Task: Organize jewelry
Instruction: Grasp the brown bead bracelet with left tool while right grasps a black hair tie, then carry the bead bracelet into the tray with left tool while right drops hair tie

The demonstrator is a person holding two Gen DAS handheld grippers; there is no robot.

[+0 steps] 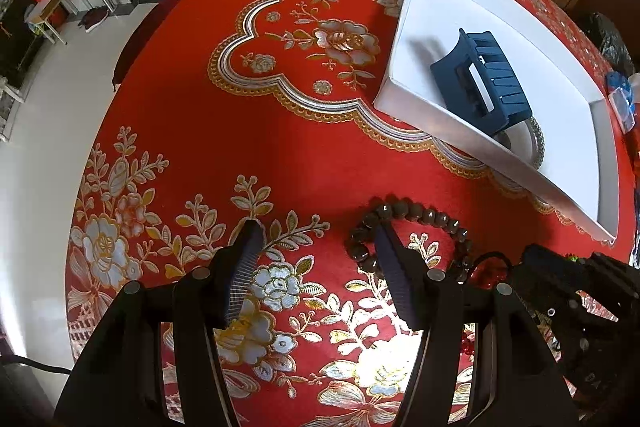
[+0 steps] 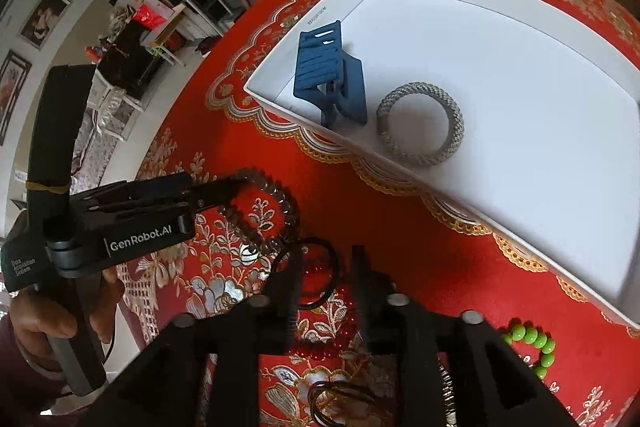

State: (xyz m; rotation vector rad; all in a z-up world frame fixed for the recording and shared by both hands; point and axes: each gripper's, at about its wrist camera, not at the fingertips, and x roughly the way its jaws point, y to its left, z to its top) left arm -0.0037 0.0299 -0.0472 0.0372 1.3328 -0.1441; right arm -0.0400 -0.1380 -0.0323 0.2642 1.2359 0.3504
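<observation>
Left gripper fingers spread wide astride brown bead bracelet on desk; right gripper fingers slightly parted over black hair tie, not pinching. Best: close squarely on beads, lift clear toward white tray.

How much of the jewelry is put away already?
Done: the blue hair claw clip and grey woven bangle lie in the white tray. In hand: nothing clearly gripped; the left gripper straddles the brown bead bracelet. Left on the cloth: red bead bracelet, black loop, green bead bracelet.
</observation>
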